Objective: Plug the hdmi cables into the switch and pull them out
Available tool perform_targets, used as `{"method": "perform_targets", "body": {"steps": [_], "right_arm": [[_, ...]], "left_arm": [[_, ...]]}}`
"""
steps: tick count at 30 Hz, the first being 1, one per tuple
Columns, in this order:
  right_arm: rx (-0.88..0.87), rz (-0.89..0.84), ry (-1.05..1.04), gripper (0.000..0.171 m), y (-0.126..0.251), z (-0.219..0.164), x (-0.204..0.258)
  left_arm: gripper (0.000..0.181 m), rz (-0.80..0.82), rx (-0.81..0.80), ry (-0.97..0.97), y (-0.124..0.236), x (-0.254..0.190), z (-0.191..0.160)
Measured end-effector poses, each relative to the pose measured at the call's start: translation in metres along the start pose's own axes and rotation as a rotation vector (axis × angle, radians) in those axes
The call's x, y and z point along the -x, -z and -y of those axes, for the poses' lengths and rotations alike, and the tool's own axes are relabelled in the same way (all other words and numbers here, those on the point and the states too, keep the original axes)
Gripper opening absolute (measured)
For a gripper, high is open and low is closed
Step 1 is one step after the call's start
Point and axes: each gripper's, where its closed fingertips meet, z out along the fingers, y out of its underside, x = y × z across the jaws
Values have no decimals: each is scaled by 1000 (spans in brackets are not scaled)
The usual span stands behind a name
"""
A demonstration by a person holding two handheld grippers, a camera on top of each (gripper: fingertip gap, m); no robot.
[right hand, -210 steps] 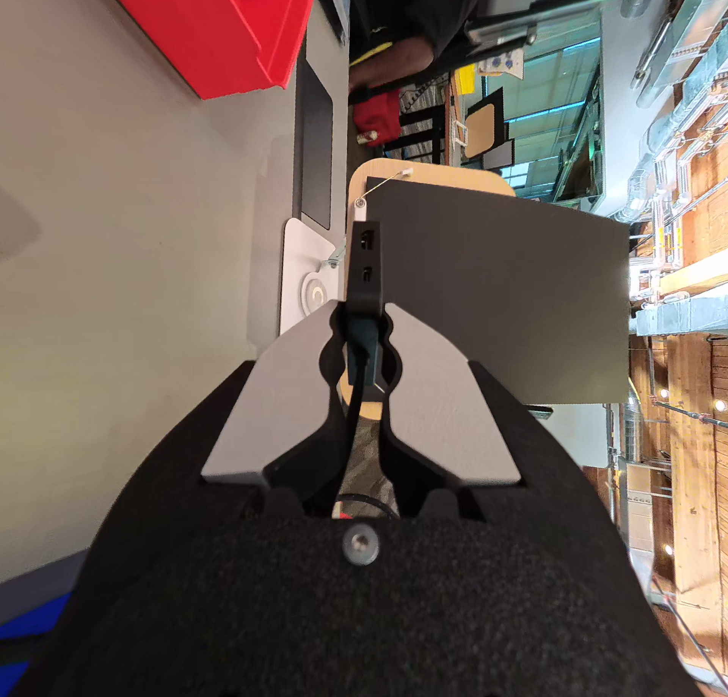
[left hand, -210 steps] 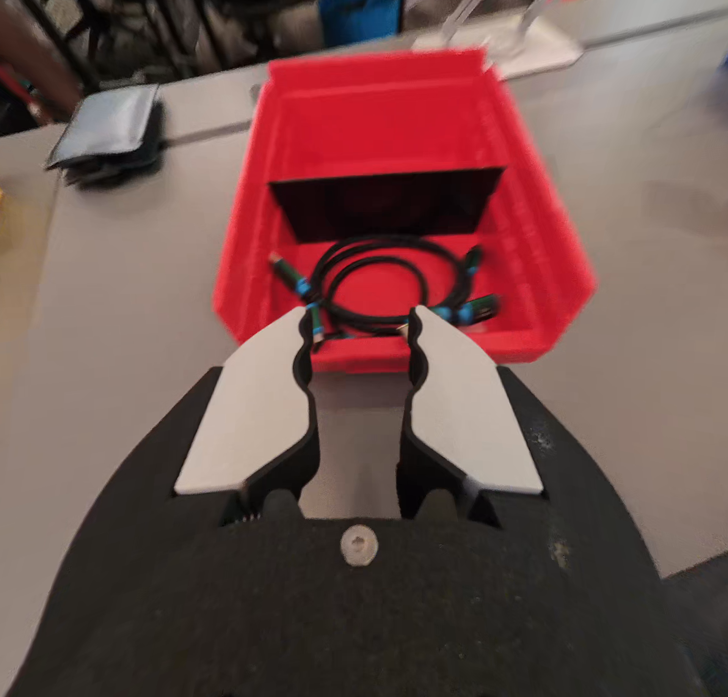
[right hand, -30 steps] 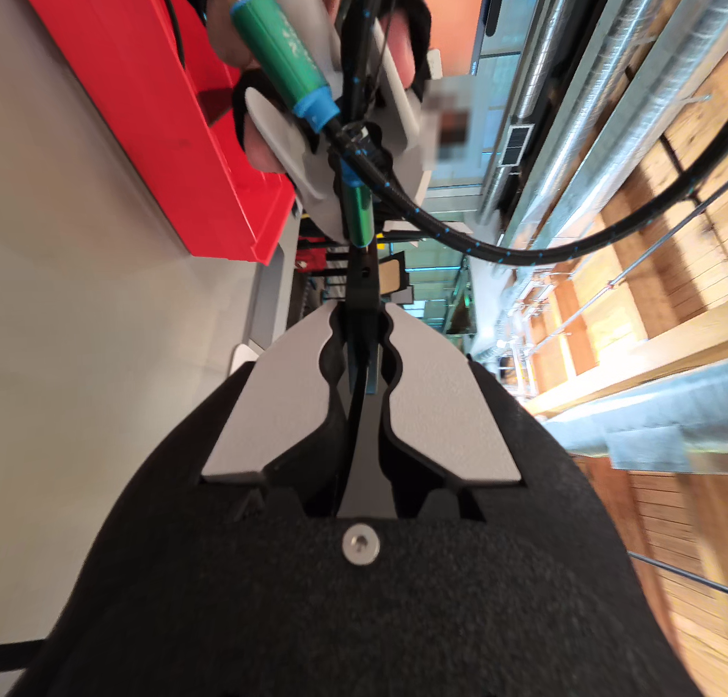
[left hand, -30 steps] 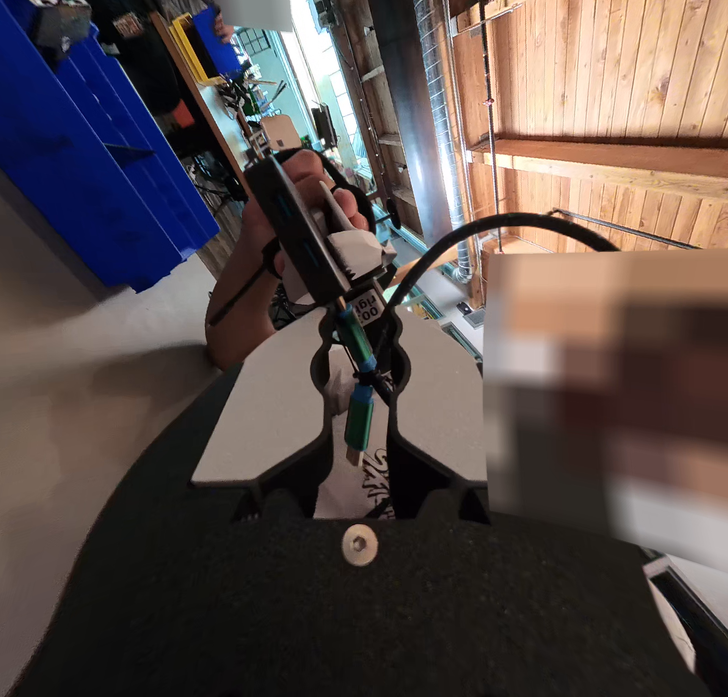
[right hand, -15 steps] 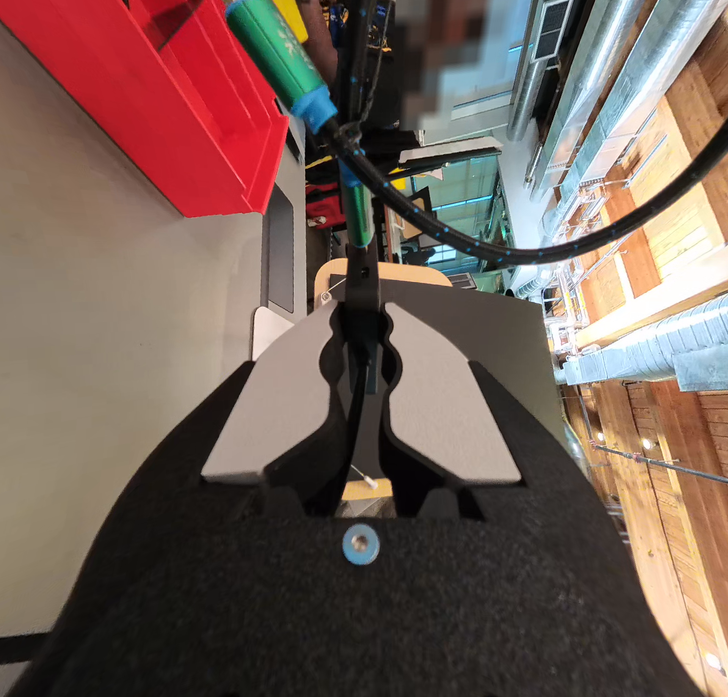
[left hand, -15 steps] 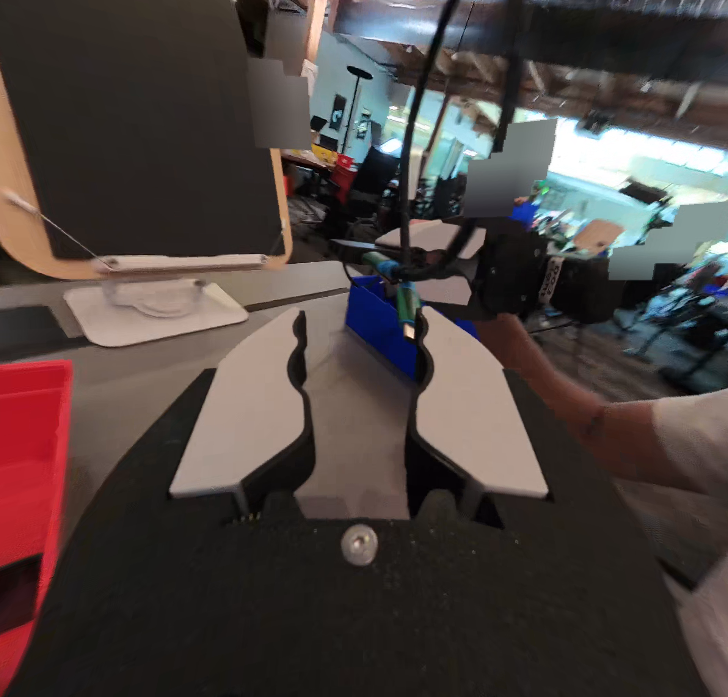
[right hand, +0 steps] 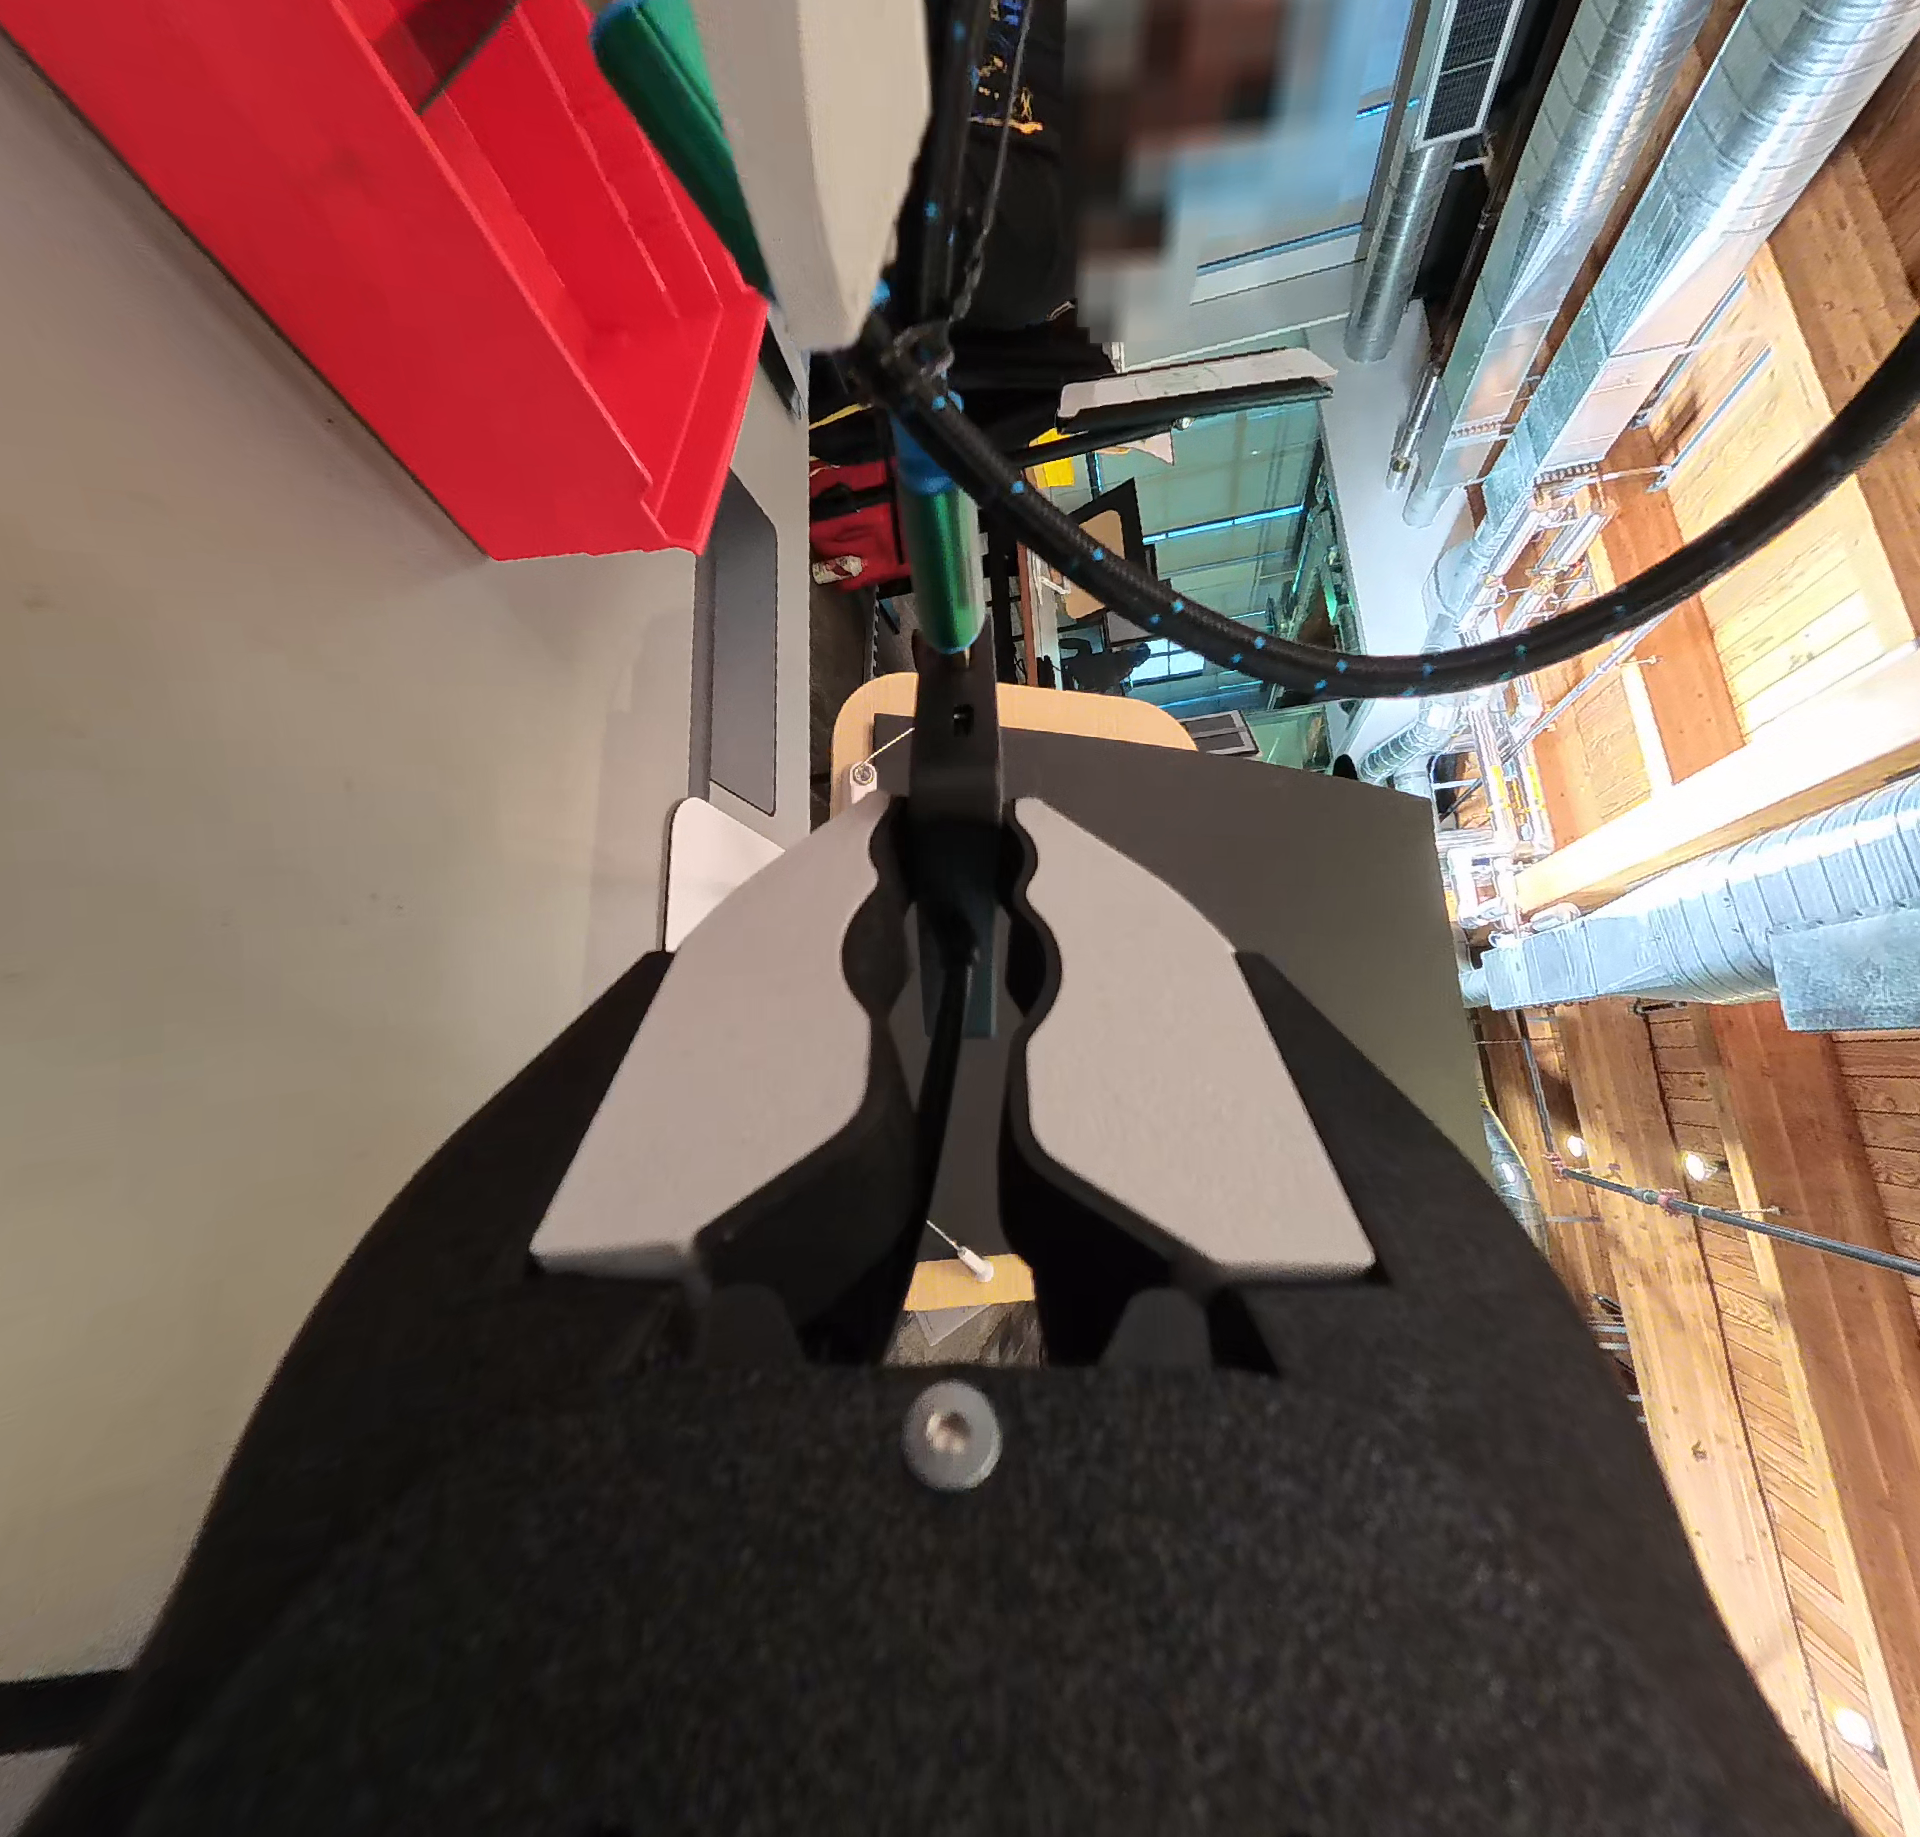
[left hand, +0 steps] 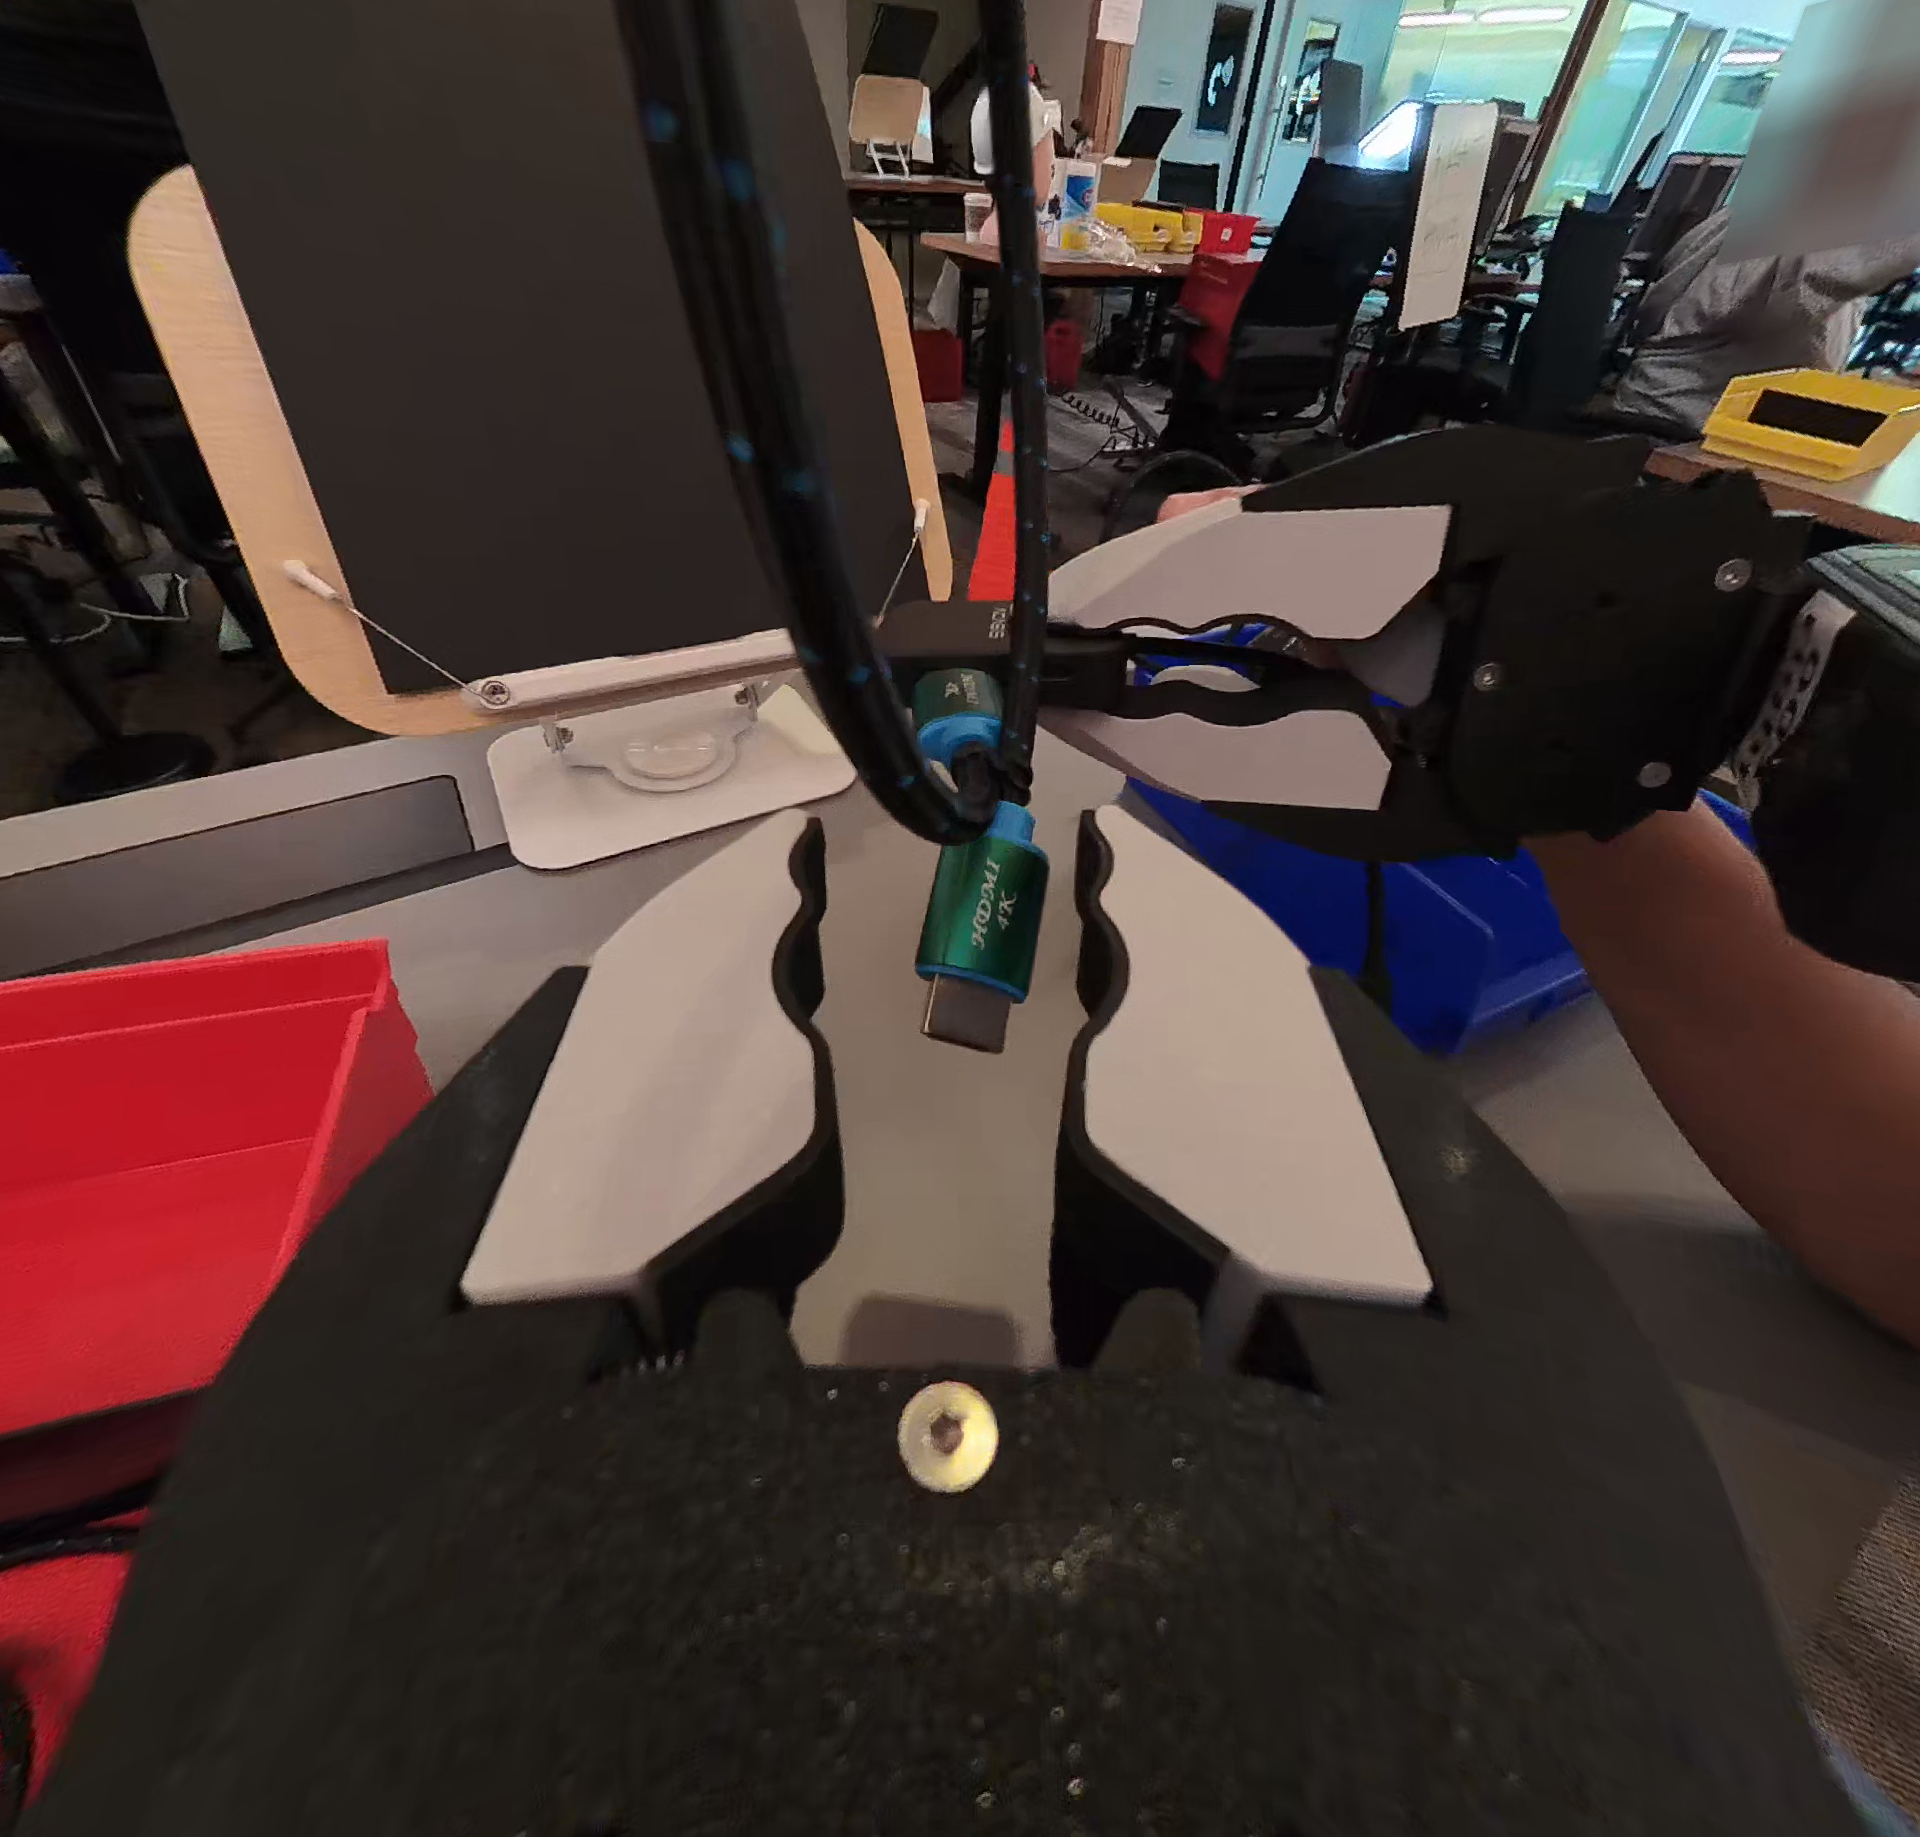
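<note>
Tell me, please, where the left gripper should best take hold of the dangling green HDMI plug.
Probably the green barrel of the free plug, fingers closing on its two flat sides. It hangs tip-down between the open left gripper, so come level from the front, leaving the metal tip clear for the switch.

The black braided cable (left hand: 1013, 353) runs off the top edge of the left wrist view, so its upper loop is unseen. The switch (left hand: 956, 634) shows only its end there; the rest is hidden between the fingers of the right gripper (left hand: 1070, 670). The red bin (left hand: 187, 1091) is cut by the left edge. In the right wrist view a green plug (right hand: 675, 114) at the top is blurred and partly covered by a grey finger (right hand: 821, 125) of the left gripper. Background desks are too small to make out.
</note>
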Motion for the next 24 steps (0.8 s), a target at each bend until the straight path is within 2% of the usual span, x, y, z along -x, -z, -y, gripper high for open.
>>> {"method": "perform_targets", "body": {"steps": [5,12,20,24], "right_arm": [[13,-1,19,15,-1,-1,1],[6,-14,56,15,-1,7,4],[17,-110,177,14,6,15,-3],[-80,-112,107,14,16,31,-9]], "left_arm": [[37,18,-33,-29,-1,-1,5],[17,10,21,-63,-9,-4,1],[16,-9,65,-148,-7,-5,7],[16,-113,34,-75,-5,-8,11]]}}
